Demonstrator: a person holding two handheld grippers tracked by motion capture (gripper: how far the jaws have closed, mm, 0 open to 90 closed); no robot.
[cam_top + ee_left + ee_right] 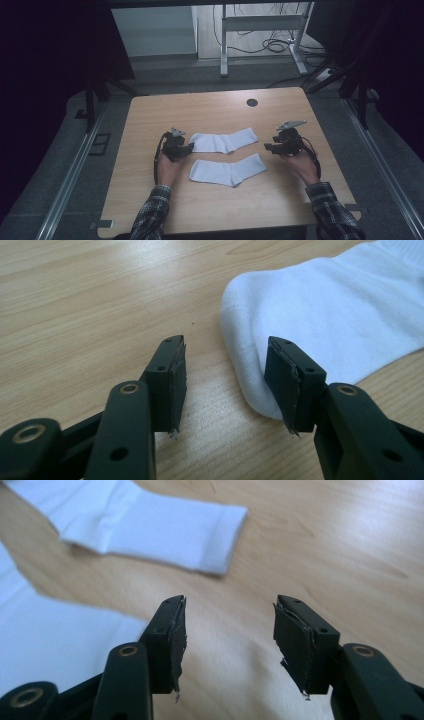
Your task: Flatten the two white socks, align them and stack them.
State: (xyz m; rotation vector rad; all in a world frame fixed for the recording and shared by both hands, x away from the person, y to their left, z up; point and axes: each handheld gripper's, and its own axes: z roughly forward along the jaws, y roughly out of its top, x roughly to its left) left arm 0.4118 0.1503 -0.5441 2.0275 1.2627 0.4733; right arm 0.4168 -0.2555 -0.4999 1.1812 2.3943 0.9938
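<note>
Jaws of the left hand-held gripper (189,148) are spread at the far sock's (225,140) toe, likely ready to pinch it. Right hand-held gripper (268,147) is spread too, empty. Near sock (227,171) lies flat on the counter (210,110).

high view overhead, gripper views low, sharing socks (224,141)

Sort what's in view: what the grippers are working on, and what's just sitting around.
In play: far sock, near sock, left gripper open at the far sock's toe, right gripper open.

Lying about: table hole, floor cables, desk frame.
</note>
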